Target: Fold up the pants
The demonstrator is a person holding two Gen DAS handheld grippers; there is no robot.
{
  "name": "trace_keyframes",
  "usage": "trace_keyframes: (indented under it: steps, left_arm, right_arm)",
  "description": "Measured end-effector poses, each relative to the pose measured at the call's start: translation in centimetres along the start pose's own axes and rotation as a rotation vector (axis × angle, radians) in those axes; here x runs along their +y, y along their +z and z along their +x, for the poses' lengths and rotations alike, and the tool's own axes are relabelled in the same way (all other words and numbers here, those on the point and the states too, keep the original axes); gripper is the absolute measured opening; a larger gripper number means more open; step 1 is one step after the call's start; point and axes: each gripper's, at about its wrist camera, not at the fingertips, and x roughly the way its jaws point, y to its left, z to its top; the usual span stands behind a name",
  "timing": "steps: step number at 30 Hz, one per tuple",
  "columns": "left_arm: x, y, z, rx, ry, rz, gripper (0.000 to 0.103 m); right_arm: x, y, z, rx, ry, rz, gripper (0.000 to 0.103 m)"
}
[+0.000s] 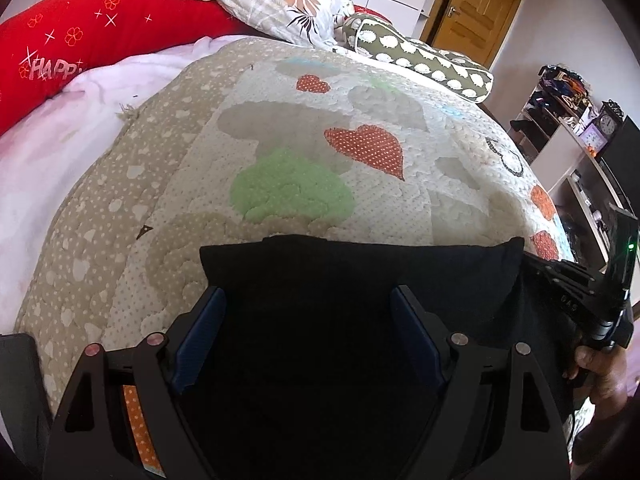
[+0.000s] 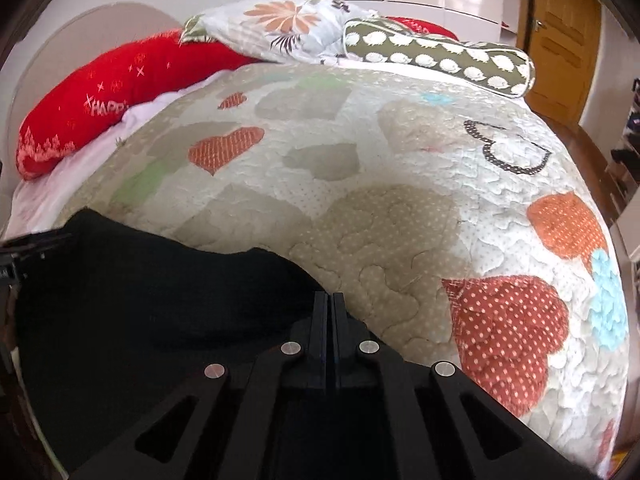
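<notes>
Black pants lie on the quilted bed near its front edge, folded into a dark block. My left gripper is open, its blue-padded fingers spread wide above the pants, holding nothing. My right gripper has its jaws pressed together at the right edge of the pants; whether cloth is pinched between them does not show. The right gripper also shows in the left wrist view at the pants' right corner, held by a hand.
The heart-patterned quilt covers the bed. A red bolster, a floral pillow and a green patterned bolster lie at the head. Shelves with clocks and a wooden door stand to the right.
</notes>
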Motion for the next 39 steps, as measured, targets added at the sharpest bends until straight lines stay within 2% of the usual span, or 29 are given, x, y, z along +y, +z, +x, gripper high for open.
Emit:
trace_keyframes:
  steps: [2,3,5,13,17,21,25,27,31,36,39]
  left_arm:
    - [-0.2,-0.1,-0.9,-0.008,0.008,0.01,0.084]
    - [-0.2,-0.2,-1.2,-0.012,0.007,0.012,0.084]
    - [-0.5,-0.4,-2.2,-0.024,-0.018,0.012,0.084]
    - [-4.7,-2.0,-4.9,-0.052,-0.135,0.1,0.084]
    - [-7.7,-3.6,-4.3,-0.023,-0.164,0.167,0.084]
    - [-10.4,-5.4,-2.7,0.018,-0.187,0.21,0.084]
    - [-12.1,-6.6,-1.7,0.047,-0.167,0.255,0.084]
    - [-12.6,-6.8,-1.8,0.039,-0.159,0.268,0.084]
    - [-13.1,-6.8,-2.2,0.037,-0.182,0.27,0.084]
    - [-13.6,-7.0,-2.0,0.035,-0.188,0.28,0.084]
    - [-13.6,-7.2,-1.5,0.041,-0.182,0.276,0.084]
  right_arm:
    - [0.0,-0.8,-2.3,-0.022,-0.022,0.002,0.011]
    - [-0.2,-1.5,-3.5,-0.026,-0.013,0.011,0.028]
    - [-0.5,-3.3,-5.5,-0.035,-0.021,0.017,0.048]
    - [-5.5,-11.6,-11.1,-0.04,-0.137,0.182,0.049]
    - [-8.8,-13.6,-11.0,-0.046,-0.162,0.291,0.049]
    - [-10.9,-13.8,-11.2,-0.09,-0.107,0.411,0.049]
    - [-10.0,-13.8,-12.8,-0.094,-0.114,0.4,0.049]
    - [-9.4,-14.3,-14.0,-0.101,-0.121,0.379,0.055]
    - [-8.5,-15.5,-16.1,-0.119,-0.126,0.371,0.055]
    - [-7.5,-16.7,-16.5,-0.09,-0.14,0.341,0.056]
    - [-7.4,-17.6,-15.5,-0.058,-0.13,0.337,0.061]
